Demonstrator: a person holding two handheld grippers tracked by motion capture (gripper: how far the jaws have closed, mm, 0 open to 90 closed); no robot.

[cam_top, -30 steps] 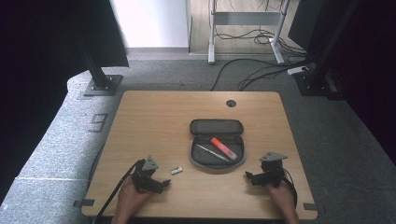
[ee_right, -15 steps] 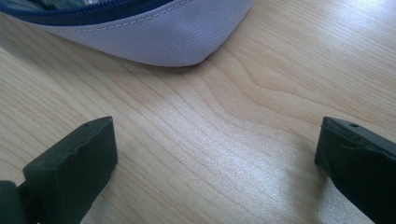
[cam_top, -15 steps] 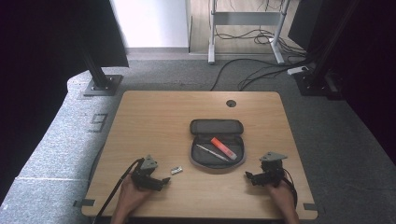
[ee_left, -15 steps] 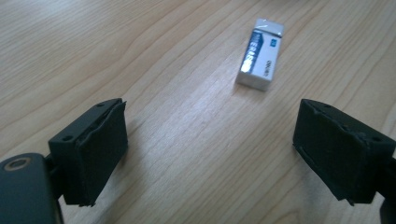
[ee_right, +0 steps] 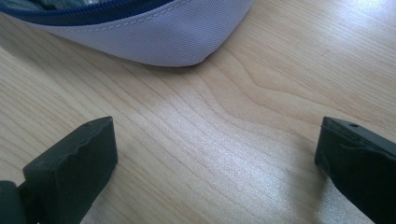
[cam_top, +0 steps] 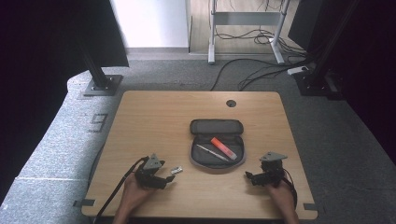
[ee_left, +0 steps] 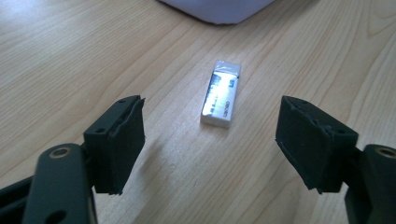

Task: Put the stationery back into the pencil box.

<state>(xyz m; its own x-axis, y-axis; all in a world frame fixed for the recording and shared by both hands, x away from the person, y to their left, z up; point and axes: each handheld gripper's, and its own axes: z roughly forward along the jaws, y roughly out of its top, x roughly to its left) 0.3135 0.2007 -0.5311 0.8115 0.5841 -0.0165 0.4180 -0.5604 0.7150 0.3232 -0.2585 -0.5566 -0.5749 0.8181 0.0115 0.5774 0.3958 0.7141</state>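
High view first: I've got one small white rectangular eraser in a printed sleeve lying flat on the light wooden table, low and left of centre in the frame. My left gripper sits at its lower left, tips just beside it, not touching. At centre is one open grey fabric pencil case, zipped wide; inside I count two things, one orange-red marker and one slim silver pen, lying side by side at a slant. My right gripper rests at lower right, just off the case's near corner.

Left gripper view: the eraser lies lengthwise at centre frame, its sleeve glossy and catching glare, dark print along it that I can't read. My jaws have just been closing in, yet they stand well apart on either side and short of it, gripping nothing. The case's pale underside peeks in at the top edge.

Right gripper view: the case's grey wall with its blue zip fills the upper left. Jaws spread wide over bare wood, holding nothing.
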